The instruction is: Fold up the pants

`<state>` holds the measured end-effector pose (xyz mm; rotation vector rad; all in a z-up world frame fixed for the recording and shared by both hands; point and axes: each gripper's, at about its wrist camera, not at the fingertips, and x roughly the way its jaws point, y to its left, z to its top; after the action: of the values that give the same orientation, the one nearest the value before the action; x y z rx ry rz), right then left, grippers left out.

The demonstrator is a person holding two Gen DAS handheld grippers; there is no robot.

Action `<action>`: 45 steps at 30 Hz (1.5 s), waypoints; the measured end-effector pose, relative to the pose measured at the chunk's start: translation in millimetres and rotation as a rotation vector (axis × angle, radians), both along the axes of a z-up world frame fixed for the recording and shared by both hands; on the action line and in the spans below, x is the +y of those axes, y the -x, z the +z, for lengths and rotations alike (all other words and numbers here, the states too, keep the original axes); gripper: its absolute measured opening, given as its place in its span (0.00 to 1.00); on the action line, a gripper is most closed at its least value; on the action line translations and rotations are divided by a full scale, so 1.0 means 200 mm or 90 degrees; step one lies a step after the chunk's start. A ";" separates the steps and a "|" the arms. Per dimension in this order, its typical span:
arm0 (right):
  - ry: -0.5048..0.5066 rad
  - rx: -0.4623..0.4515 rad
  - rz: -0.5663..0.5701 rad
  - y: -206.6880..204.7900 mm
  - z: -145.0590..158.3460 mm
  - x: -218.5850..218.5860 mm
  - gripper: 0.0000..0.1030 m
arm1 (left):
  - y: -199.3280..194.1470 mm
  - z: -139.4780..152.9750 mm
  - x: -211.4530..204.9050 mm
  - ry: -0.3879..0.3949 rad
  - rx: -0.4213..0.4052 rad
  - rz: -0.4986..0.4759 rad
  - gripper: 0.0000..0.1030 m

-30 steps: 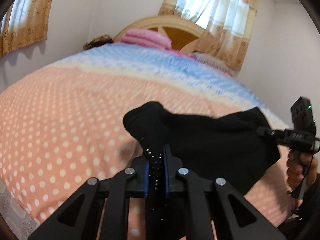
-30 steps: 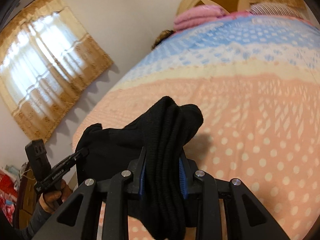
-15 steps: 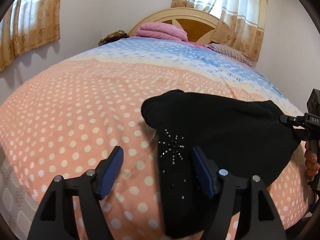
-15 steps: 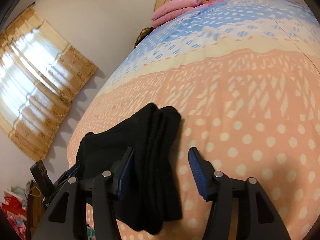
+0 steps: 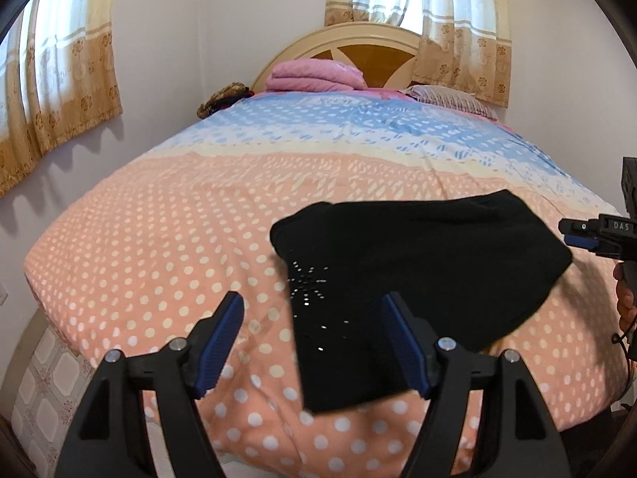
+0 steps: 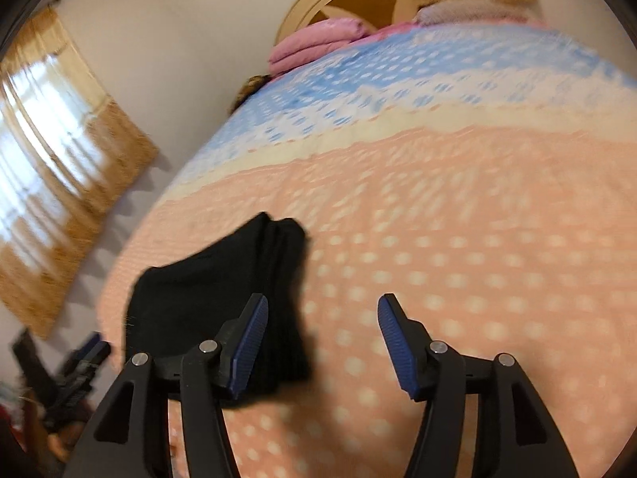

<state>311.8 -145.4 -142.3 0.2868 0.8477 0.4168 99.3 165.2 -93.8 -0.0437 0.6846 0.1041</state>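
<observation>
The black pants (image 5: 418, 263) lie folded on the bed's peach dotted cover, near its foot edge. A sparkly stud pattern shows on their near left part. My left gripper (image 5: 314, 338) is open, its jaws wide on either side of the pants' near end, holding nothing. In the right wrist view the pants (image 6: 223, 290) lie to the left. My right gripper (image 6: 322, 342) is open and empty, hovering over the cover just right of the pants. The right gripper also shows in the left wrist view (image 5: 585, 235) at the pants' right edge.
The bed cover (image 5: 199, 231) turns blue toward the headboard (image 5: 358, 47). Folded pink blankets (image 5: 314, 75) and a pillow (image 5: 450, 97) lie at the head. Curtained windows are on the left wall and behind the headboard. The floor (image 5: 43, 390) shows at lower left.
Both grippers let go of the pants, opened wide and drew back. The pants now lie flat on the bed. The right gripper has shifted to the right of the pants.
</observation>
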 end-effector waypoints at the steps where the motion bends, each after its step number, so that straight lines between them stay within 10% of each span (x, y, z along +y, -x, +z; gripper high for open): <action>1: 0.007 -0.004 -0.004 0.04 0.02 -0.02 0.58 | 0.02 0.02 -0.01 0.002 -0.004 -0.002 0.72; 20: 0.101 -0.215 0.055 0.88 0.43 0.09 0.65 | 0.30 0.29 -0.15 0.012 -0.115 -0.032 0.98; 45: 0.097 -0.245 0.034 1.02 0.45 0.03 0.67 | 0.33 0.29 -0.22 0.001 -0.119 -0.041 0.98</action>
<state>107.1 -138.6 -53.0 0.0393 0.5070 0.4376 32.6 121.3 -35.8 -0.0321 0.4982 0.0376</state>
